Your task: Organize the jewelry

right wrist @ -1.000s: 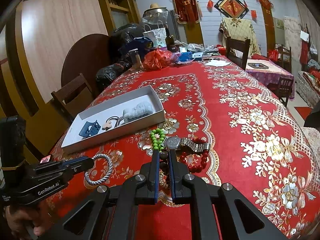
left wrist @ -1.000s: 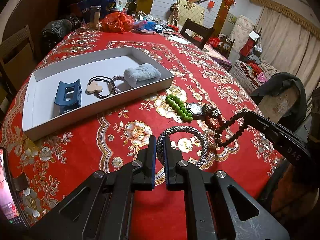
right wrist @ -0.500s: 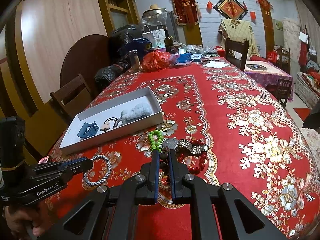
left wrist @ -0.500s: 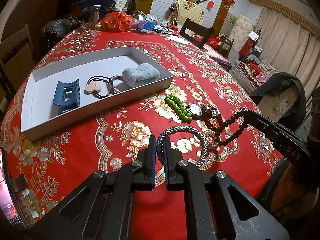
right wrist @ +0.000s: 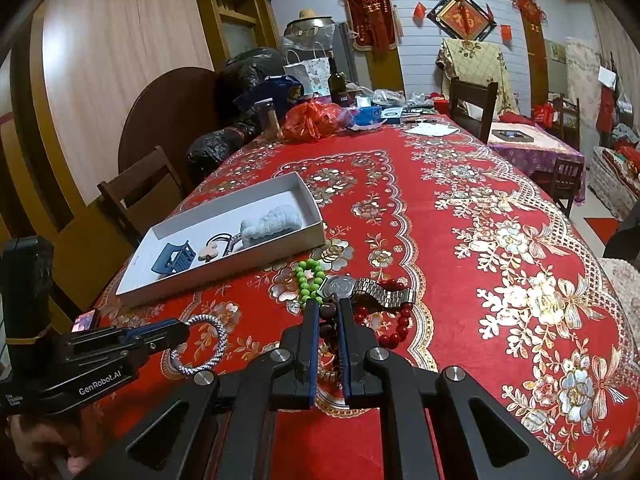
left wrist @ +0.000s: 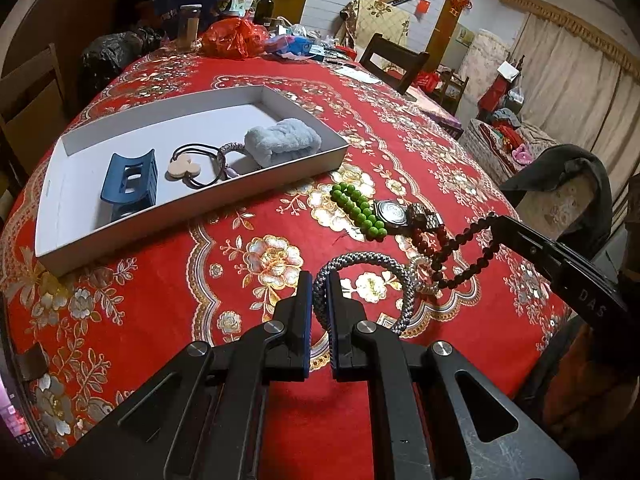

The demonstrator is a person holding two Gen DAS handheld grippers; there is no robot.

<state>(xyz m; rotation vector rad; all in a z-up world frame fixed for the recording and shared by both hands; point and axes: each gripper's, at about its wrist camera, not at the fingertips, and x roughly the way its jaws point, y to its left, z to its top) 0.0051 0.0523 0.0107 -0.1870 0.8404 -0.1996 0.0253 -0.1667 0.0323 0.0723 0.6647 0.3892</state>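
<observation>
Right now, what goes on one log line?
left gripper: shut on grey braided bracelet | right gripper: shut on dark bead string | white tray: awaiting both

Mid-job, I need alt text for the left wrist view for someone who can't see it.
The left gripper is shut on a grey braided bracelet above a red tablecloth. Right gripper holds dark beads; a white tray sits beyond.

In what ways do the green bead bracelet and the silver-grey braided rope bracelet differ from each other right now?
The green bead bracelet is a string of round, glossy beads; the silver-grey braided rope bracelet is one woven cord. The green one lies free on the red tablecloth beside a metal wristwatch; the braided one is clamped in the left gripper, whose jaws are shut on it. Both are outside the white tray.
</observation>
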